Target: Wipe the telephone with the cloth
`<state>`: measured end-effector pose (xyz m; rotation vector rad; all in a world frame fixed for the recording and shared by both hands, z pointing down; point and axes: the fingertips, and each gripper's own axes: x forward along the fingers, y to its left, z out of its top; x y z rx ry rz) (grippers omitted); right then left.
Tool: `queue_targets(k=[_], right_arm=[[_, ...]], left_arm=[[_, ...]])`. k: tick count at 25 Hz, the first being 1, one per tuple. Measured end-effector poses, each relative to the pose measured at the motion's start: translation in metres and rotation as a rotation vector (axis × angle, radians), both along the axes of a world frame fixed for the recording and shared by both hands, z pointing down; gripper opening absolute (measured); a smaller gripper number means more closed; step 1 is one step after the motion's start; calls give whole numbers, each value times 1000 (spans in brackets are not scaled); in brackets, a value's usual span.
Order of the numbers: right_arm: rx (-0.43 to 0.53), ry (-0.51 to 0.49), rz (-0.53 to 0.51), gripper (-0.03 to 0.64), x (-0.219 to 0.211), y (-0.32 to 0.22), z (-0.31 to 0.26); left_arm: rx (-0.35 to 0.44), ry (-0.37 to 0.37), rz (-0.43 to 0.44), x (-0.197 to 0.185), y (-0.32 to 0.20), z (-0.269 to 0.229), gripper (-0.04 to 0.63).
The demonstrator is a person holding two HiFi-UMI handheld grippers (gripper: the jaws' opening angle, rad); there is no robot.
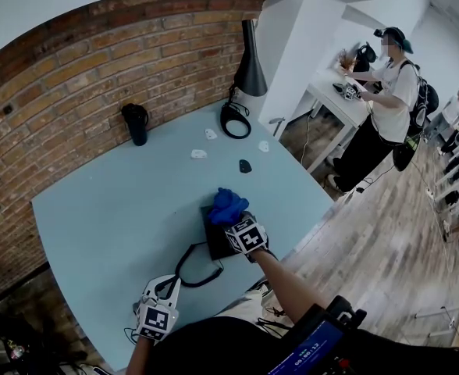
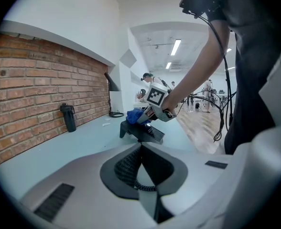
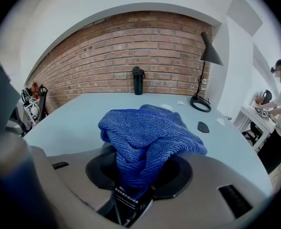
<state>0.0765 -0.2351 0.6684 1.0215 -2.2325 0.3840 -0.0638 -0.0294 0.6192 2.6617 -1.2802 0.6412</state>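
Note:
The black telephone (image 1: 214, 239) sits near the front of the light-blue table (image 1: 112, 217); the left gripper view shows this telephone (image 2: 143, 130) side-on. My right gripper (image 1: 233, 219) is shut on a crumpled blue cloth (image 3: 145, 137) and holds it against the phone's top far end, where the cloth (image 1: 228, 203) bulges past the jaws. The phone's coiled black cord (image 1: 192, 266) loops toward my left gripper (image 1: 163, 289) at the table's front edge. That gripper is shut on the cord (image 2: 143, 186). In the right gripper view the cloth hides the phone.
A black bottle (image 1: 136, 123) stands by the brick wall (image 1: 73, 76). A black lamp (image 1: 249, 61) with a ring base (image 1: 235, 120) is at the far corner. A small black piece (image 1: 245, 166) and white scraps (image 1: 199, 154) lie mid-table. A person (image 1: 386, 92) stands at a white desk.

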Motion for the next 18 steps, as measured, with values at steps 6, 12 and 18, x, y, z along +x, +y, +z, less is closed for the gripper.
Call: queue_targets(k=[6, 12, 18], right_arm=[[-8, 1, -3, 167, 1, 8, 5], [-7, 5, 3, 167, 2, 18, 9], [-9, 13, 2, 167, 4, 24, 12]], left_arm=[[-2, -2, 9, 4, 0, -1, 26], [-8, -2, 20, 6, 0, -1, 26], [-11, -2, 22, 7, 0, 2, 26]])
